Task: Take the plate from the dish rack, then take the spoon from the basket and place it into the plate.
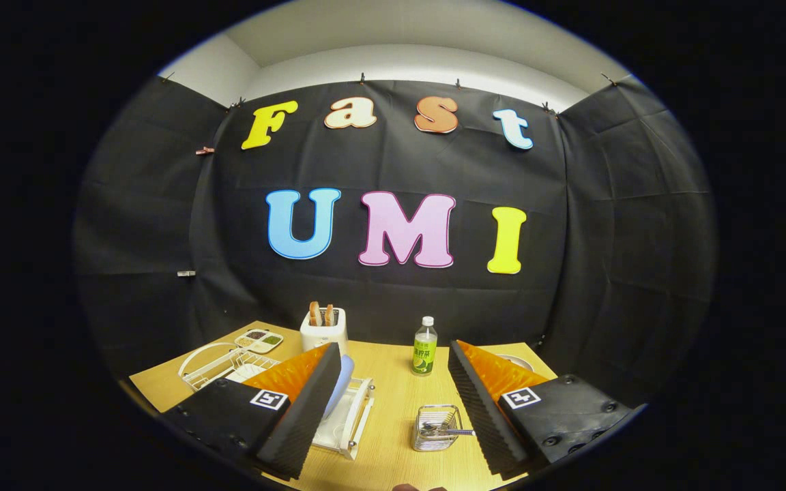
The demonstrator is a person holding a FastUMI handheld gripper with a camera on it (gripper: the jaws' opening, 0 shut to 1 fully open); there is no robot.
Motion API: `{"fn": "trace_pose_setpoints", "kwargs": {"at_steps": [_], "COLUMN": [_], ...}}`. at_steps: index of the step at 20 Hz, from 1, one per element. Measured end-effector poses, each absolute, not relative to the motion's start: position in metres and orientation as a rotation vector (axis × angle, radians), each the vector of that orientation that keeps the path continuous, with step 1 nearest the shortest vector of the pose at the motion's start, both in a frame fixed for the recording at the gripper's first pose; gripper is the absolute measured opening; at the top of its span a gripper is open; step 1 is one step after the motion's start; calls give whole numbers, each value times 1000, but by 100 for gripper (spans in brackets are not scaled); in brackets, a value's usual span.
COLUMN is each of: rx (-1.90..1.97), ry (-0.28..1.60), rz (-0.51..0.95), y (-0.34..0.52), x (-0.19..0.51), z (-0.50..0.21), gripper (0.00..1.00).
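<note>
Jaws spread wide above the wooden table [393, 402], ridged pads flanking a wire basket [436, 427] holding a spoon [449, 430].

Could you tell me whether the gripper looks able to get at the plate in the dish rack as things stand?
Probably yes. The gripper is open, and the plate stands upright in the dish rack just beside one finger, with nothing seen blocking it; the gripper would need to shift sideways to straddle it.

Walls: black cloth [393, 286], pinned along top.
Above: pale wall and ceiling [393, 41], top of frame.
Furniture: light wooden table [393, 409], bottom centre.
</note>
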State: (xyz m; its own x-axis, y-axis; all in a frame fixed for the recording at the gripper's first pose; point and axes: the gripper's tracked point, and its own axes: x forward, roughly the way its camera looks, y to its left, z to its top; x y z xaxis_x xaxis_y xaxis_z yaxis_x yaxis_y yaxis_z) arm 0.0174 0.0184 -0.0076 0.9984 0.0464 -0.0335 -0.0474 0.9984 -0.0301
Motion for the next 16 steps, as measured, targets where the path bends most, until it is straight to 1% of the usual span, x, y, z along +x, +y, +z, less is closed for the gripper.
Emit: {"fn": "trace_pose_setpoints", "kwargs": {"at_steps": [4,10,16], "rx": [-43,-72,-134], "ry": [50,106,234], "rz": [54,87,134], "y": [20,48,83], "x": [28,62,107], "z": [-10,-18,-46], "gripper": [98,98,98]}}
